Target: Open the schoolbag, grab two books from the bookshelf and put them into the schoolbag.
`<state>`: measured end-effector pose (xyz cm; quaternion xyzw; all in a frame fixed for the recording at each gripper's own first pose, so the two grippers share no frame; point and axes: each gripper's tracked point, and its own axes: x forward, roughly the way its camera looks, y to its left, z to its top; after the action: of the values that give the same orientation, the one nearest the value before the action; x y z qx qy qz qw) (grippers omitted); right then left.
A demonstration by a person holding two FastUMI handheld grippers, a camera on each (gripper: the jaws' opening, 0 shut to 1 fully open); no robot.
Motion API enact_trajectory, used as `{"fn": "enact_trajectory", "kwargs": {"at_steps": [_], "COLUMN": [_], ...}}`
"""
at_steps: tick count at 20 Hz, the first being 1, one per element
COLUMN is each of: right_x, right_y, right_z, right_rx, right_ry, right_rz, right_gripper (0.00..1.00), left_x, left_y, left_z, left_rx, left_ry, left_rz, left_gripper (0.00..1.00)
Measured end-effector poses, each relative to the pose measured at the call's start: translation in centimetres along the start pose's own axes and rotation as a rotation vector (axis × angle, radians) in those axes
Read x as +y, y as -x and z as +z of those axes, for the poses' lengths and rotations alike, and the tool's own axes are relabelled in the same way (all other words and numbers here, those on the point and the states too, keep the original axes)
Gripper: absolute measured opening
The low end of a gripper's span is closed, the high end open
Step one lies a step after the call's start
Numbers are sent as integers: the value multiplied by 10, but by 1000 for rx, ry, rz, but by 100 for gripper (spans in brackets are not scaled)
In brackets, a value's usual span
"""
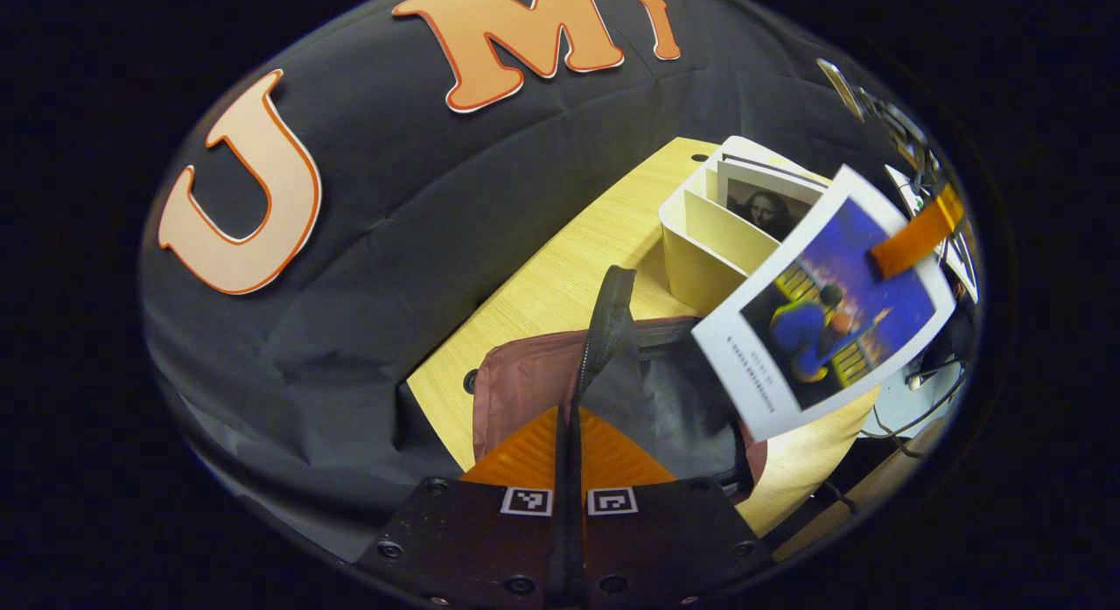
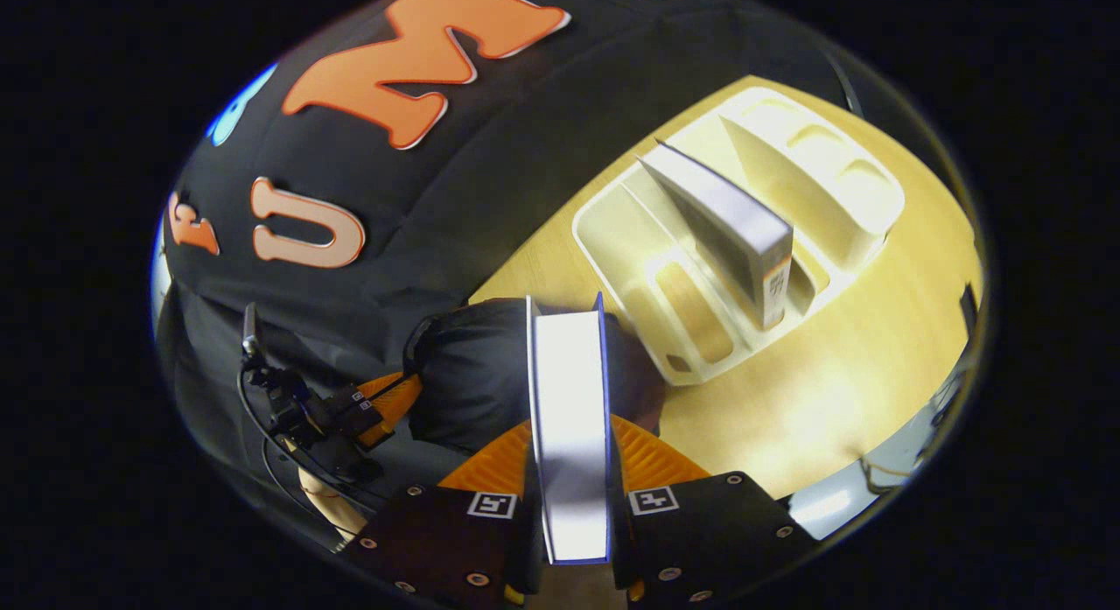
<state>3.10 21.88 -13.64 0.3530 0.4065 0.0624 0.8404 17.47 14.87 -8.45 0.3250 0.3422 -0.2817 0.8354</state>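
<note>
Wooden desk (image 2: 814,391) backed by black cloth carries everything. Nearest, the left gripper (image 1: 567,470) pinches the schoolbag's (image 1: 525,382) zipper flap (image 1: 608,330), holding the bag open. The right gripper (image 2: 569,496) clamps a book (image 2: 569,417) edge-on above that bag; from the left gripper view its blue cover hangs over the opening. Beyond, the cream bookshelf (image 2: 700,312) holds another book (image 2: 726,220) upright.
</note>
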Motion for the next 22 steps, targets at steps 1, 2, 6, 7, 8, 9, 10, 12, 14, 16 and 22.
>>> {"fn": "enact_trajectory", "kwargs": {"at_steps": [1,2,6,7,8,9,10,12,14,16,22], "right_x": [-3,-4,2,5,8,12,16,24,35,40,36], "right_y": [-10,-13,-60,-74,-85,-100,-121,-137,-149,-157,-152], "right_z": [-4,-6,-18,-20,-25,-25,-28,-25,-20,-22,-13], "right_rx": [-11,-23,-22,-19,-20,-28,-37,-65,-82,-77,-105], "right_ry": [-26,-47,-107,-108,-101,-97,-84,-56,-46,-37,-26], "right_rz": [17,34,91,96,98,96,87,70,62,55,40], "right_gripper": [32,32,31,31,32,32,32,31,32,32,32], "left_x": [0,0,-3,-6,-9,-13,-17,-25,-31,-34,-32], "left_y": [2,3,10,12,13,16,18,20,16,13,9], "left_z": [1,1,6,8,12,15,16,19,20,18,17], "left_rx": [3,9,24,24,21,19,18,18,20,27,32], "left_ry": [-6,-10,-28,-32,-37,-42,-53,-63,-62,-60,-54], "left_rz": [4,7,14,13,12,8,6,-2,-8,-17,-18], "left_gripper": [1,1,1,1,1,1,1,0,0,1,1]}}
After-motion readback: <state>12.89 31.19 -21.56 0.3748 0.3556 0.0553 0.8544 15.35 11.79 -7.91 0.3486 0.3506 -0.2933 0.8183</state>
